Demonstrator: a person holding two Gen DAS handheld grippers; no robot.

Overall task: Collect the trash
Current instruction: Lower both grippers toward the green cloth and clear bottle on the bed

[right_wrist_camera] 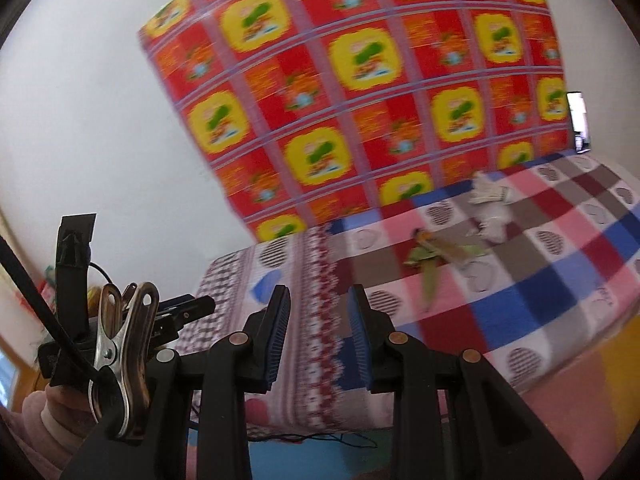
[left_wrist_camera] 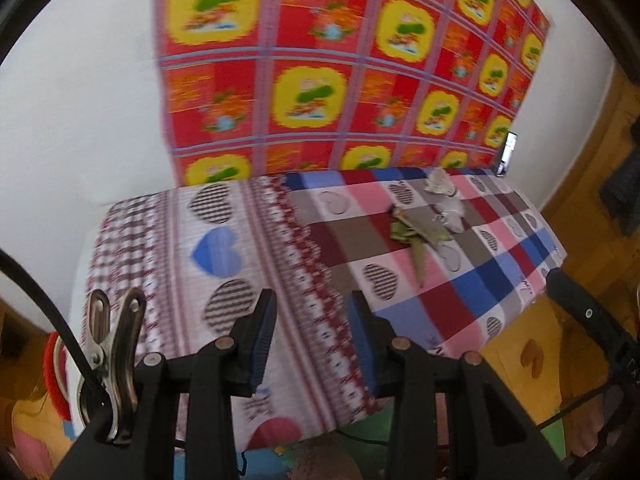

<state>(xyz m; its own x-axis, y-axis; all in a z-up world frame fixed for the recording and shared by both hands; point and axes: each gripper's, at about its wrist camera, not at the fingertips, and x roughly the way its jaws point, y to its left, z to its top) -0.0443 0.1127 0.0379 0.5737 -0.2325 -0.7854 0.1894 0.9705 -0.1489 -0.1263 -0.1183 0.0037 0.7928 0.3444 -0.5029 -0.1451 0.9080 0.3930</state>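
Note:
A table with a checked heart-pattern cloth [left_wrist_camera: 224,248] [right_wrist_camera: 552,304] holds trash at its far right: green leaf scraps [left_wrist_camera: 416,236] [right_wrist_camera: 432,256] and crumpled white paper [left_wrist_camera: 442,184] [right_wrist_camera: 490,194]. My left gripper [left_wrist_camera: 312,336] is open and empty above the near edge of the table, well short of the trash. My right gripper [right_wrist_camera: 318,332] is open and empty, also near the table's front edge, left of the trash. The left gripper's body [right_wrist_camera: 176,316] shows at the left of the right wrist view.
A red and yellow patterned sheet [left_wrist_camera: 340,68] [right_wrist_camera: 360,92] hangs on the white wall behind the table. A phone [left_wrist_camera: 508,152] [right_wrist_camera: 578,120] stands at the table's far right corner. Colourful floor mats [left_wrist_camera: 532,356] lie below.

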